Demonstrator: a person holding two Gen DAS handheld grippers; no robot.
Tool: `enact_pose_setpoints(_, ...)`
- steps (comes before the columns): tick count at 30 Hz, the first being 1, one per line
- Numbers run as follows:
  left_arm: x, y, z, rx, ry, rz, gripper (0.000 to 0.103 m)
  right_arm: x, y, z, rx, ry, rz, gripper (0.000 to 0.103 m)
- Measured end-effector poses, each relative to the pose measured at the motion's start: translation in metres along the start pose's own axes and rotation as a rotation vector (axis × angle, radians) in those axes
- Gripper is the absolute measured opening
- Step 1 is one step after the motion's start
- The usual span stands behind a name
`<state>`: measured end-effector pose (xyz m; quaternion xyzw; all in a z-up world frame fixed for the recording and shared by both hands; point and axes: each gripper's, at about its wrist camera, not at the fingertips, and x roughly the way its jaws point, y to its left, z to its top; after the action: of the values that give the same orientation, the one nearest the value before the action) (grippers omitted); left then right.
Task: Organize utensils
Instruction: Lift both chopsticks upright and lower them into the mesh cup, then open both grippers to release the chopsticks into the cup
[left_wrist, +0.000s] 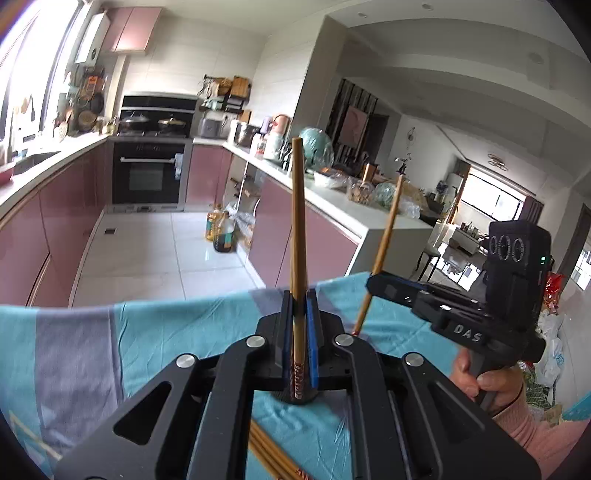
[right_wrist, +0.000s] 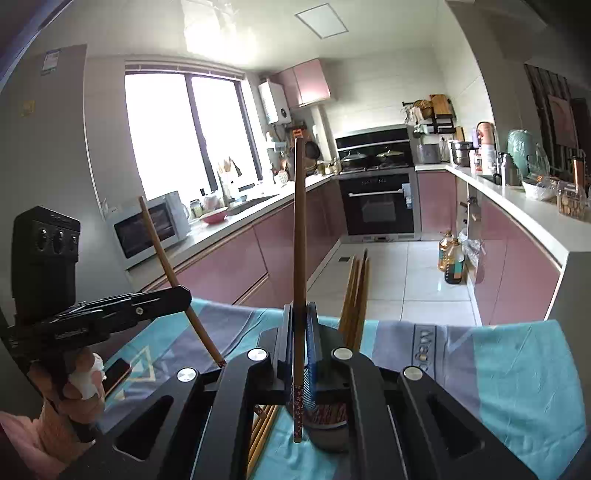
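Note:
My left gripper (left_wrist: 298, 306) is shut on a wooden chopstick (left_wrist: 297, 221) that stands upright, its patterned end down over a dark holder (left_wrist: 300, 398) on the blue cloth. My right gripper (right_wrist: 300, 317) is shut on another upright chopstick (right_wrist: 299, 236) above a dark cup holder (right_wrist: 330, 424) with patterned chopstick ends inside. In the left wrist view the right gripper (left_wrist: 373, 282) holds its chopstick (left_wrist: 384, 240) tilted. In the right wrist view the left gripper (right_wrist: 186, 295) holds its chopstick (right_wrist: 168, 266) tilted. Several chopsticks (right_wrist: 356, 295) stand in the holder behind my fingers.
Loose chopsticks (left_wrist: 269, 452) lie on the blue-grey tablecloth (left_wrist: 110, 339), also seen under the right gripper (right_wrist: 264, 430). A dark flat object (right_wrist: 117, 371) lies on the cloth at left. Beyond the table edge is a kitchen with pink cabinets and oil bottles (right_wrist: 452, 262) on the floor.

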<state>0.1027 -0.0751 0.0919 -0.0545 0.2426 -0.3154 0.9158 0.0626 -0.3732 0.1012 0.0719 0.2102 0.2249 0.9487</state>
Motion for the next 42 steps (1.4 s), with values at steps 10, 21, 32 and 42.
enact_pose_setpoints(10,0.019,-0.021,0.02,0.054,-0.018,0.008,0.008,0.015,-0.011,0.01,0.018,-0.032,-0.032,0.006)
enact_pose_setpoints(21,0.062,-0.037,-0.01,0.11,0.132,0.034,0.008,0.044,-0.016,-0.016,0.025,0.079,-0.055,0.006)
enact_pose_setpoints(32,0.102,-0.02,-0.02,0.107,0.263,0.043,0.008,0.068,-0.027,-0.034,0.055,0.191,-0.095,0.008)
enact_pose_setpoints(42,0.129,-0.003,-0.028,0.065,0.301,0.051,0.008,0.067,-0.034,-0.041,0.083,0.203,-0.112,0.008)
